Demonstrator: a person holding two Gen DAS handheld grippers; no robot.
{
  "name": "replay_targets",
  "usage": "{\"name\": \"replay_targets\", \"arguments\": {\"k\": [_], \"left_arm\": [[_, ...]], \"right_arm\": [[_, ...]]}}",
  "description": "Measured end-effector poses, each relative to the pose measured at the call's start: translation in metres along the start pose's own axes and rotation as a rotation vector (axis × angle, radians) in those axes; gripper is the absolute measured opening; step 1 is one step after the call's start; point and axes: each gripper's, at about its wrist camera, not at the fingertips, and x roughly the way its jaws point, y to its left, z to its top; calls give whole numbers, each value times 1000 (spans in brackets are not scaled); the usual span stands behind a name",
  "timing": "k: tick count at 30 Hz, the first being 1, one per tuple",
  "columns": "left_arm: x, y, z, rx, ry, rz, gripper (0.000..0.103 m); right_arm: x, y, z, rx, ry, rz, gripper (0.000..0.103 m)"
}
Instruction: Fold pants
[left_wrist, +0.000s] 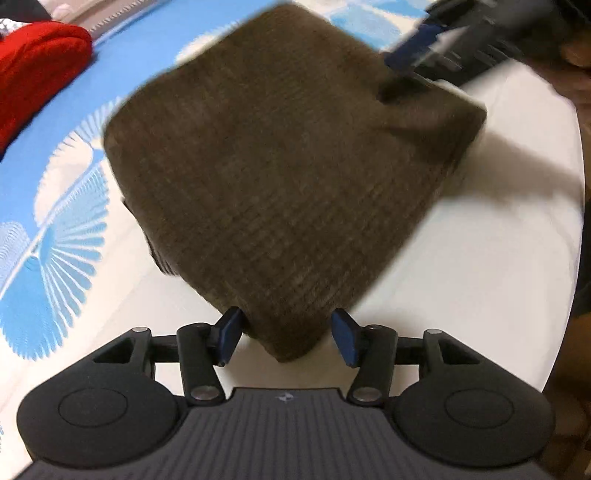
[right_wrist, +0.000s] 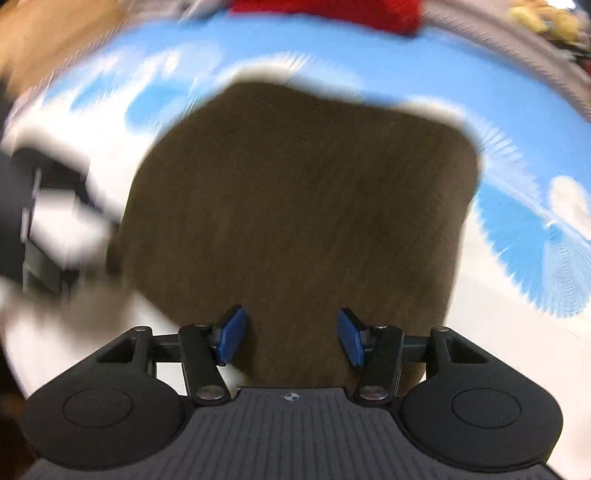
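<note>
Jaws apart on the left gripper (left_wrist: 286, 338), straddling the near corner of the folded brown corduroy pants (left_wrist: 280, 177) without pinching. Right gripper (right_wrist: 291, 338) hovers over the same bundle, jaws apart too, nothing held. Pants lie on the blue-and-white patterned sheet (left_wrist: 55, 229); a red cloth (left_wrist: 37, 74) sits well away.

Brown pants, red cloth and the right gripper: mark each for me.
Brown pants (left_wrist: 280, 177), left wrist view, middle of the folded top face.
Red cloth (left_wrist: 40, 70), left wrist view, its bunched middle.
Right gripper (right_wrist: 291, 336), right wrist view, between its blue pads.
</note>
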Motion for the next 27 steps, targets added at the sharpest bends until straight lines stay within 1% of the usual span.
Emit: {"name": "replay_targets", "arguments": {"k": [3, 5, 6, 8, 9, 10, 11, 12, 13, 14, 15, 16, 17, 19, 21, 23, 24, 25, 26, 27], "left_arm": [[-16, 8, 12, -49, -87, 3, 60], [-27, 16, 24, -108, -151, 20, 59], [-28, 24, 32, -141, -173, 21, 59], [-36, 36, 34, -186, -212, 29, 59], [-36, 46, 36, -218, -237, 43, 59], [-35, 53, 45, -256, -253, 57, 59], [-36, 57, 42, -278, -257, 59, 59], [-28, 60, 45, -305, -252, 65, 56], [-22, 61, 43, -318, -235, 69, 55], [-13, 62, 41, -332, -200, 75, 51], [-1, 62, 40, -344, -150, 91, 50], [11, 59, 38, -326, -109, 122, 51], [14, 53, 38, -294, -101, 141, 51], [10, 48, 43, -278, -98, 151, 51], [6, 53, 46, -306, -118, 140, 51], [2, 68, 48, -362, -177, 160, 51], [-1, 74, 48, -400, -201, 173, 51], [3, 86, 47, -454, -216, 168, 51], [7, 91, 45, -486, -209, 156, 51], [15, 95, 41, -524, -168, 134, 52]], "right_arm": [[-7, -19, 26, 155, -167, -92, 60], [-3, -32, 39, 248, -238, -144, 60], [2, -34, 45, 274, -266, -185, 60], [14, -40, 57, 294, -291, -266, 59], [23, -47, 59, 307, -283, -286, 59], [33, -53, 60, 325, -264, -295, 59], [47, -59, 63, 349, -215, -300, 60], [61, -62, 67, 362, -179, -310, 62], [68, -64, 69, 368, -164, -317, 65], [74, -65, 71, 371, -156, -322, 67], [80, -66, 74, 375, -150, -325, 68], [83, -64, 76, 378, -147, -328, 70], [87, -65, 79, 379, -146, -328, 72], [94, -69, 81, 385, -138, -316, 74], [96, -72, 79, 395, -136, -315, 76], [96, -76, 79, 401, -136, -313, 76], [94, -74, 79, 400, -137, -314, 76], [89, -71, 77, 400, -137, -314, 77], [87, -71, 77, 400, -138, -313, 77], [86, -70, 77, 399, -141, -310, 77]]}}
